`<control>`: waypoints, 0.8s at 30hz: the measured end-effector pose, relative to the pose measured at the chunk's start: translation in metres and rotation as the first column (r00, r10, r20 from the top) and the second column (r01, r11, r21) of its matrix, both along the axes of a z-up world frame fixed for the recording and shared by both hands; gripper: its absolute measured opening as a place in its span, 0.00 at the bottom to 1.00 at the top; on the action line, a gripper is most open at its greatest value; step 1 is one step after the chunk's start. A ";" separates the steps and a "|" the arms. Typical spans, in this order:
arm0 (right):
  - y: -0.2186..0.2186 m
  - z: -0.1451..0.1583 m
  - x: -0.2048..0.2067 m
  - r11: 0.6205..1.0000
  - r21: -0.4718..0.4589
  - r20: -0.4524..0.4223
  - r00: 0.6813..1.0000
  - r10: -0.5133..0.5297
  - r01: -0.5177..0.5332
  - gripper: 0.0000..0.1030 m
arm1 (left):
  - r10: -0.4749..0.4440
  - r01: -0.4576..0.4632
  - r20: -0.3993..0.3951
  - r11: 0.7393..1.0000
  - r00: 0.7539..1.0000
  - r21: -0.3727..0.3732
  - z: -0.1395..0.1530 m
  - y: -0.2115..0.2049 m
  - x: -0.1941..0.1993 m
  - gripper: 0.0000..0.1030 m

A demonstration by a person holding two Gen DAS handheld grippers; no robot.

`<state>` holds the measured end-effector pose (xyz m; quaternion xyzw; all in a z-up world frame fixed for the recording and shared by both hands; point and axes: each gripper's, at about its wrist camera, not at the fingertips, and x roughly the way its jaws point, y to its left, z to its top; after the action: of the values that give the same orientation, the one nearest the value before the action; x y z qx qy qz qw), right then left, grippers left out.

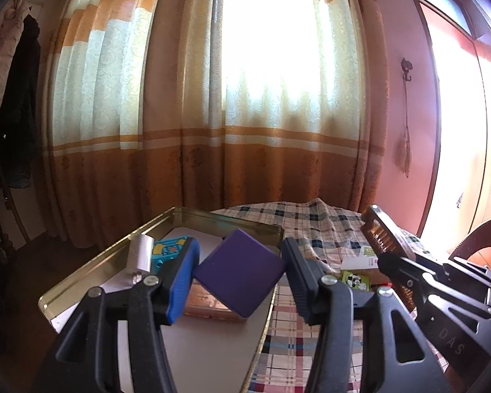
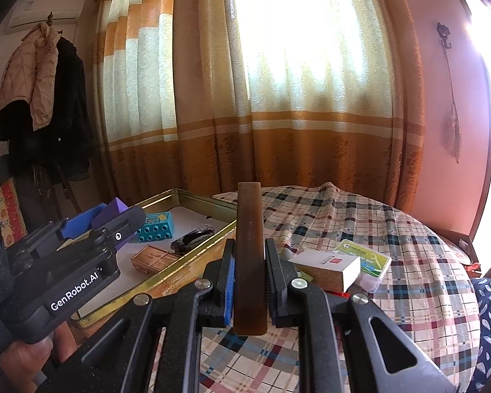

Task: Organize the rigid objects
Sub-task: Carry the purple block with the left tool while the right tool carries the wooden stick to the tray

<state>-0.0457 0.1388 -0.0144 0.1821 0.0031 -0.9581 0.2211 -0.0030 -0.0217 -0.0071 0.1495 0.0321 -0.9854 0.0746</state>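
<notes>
Comb (image 2: 249, 255) — a brown, translucent bar seen edge-on — stands clamped between the pads of the right gripper (image 2: 249, 281), its far end pointing toward twelve o'clock above the checked tablecloth (image 2: 409, 262). From the left wrist view the same comb (image 1: 381, 232) shows its teeth at three o'clock. The left gripper (image 1: 239, 271) grasps a purple box (image 1: 239, 270) tilted on one corner, both pads pressing its sides, over a gold tin tray (image 1: 81, 281). Under the box lies a flat wooden case (image 1: 206, 304). At ten o'clock in the tray a white charger plug (image 1: 140, 255) stands just beside a teal toy brick (image 1: 168, 249). The right wrist view also shows a dark hair clip (image 2: 193, 237) in the tray, near the brick. On the cloth at three o'clock from the comb, a white carton (image 2: 327, 267) lies touching a green-and-white pack (image 2: 366, 258). A striped orange curtain (image 2: 278, 98) hangs behind, and coats (image 2: 45, 98) hang at nine o'clock.
</notes>
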 end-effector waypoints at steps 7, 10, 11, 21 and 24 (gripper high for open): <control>-0.013 -0.001 -0.001 1.000 -0.004 0.011 1.000 0.027 -0.027 0.17 | 0.028 -0.029 0.012 0.999 1.000 0.017 -0.001 -0.013 -0.002 0.51; -0.019 -0.002 0.000 0.999 0.000 0.014 0.999 0.039 -0.039 0.17 | 0.037 -0.037 0.018 0.999 0.999 0.026 -0.002 -0.018 -0.003 0.51; -0.021 -0.002 -0.001 0.999 0.000 0.016 0.999 0.043 -0.043 0.17 | 0.040 -0.040 0.019 0.999 0.999 0.028 -0.002 -0.019 -0.003 0.51; -0.036 -0.004 -0.006 0.997 0.018 0.033 0.997 0.076 -0.077 0.17 | 0.062 -0.063 0.026 0.997 0.998 0.046 -0.001 -0.033 -0.005 0.51; -0.040 -0.004 -0.006 0.996 0.023 0.039 0.995 0.088 -0.089 0.17 | 0.068 -0.069 0.024 0.996 0.997 0.048 0.001 -0.036 -0.004 0.51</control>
<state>-0.0522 0.0986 -0.0180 0.2026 0.0187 -0.9436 0.2611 -0.0074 -0.0581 -0.0062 0.1612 0.0604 -0.9795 0.1049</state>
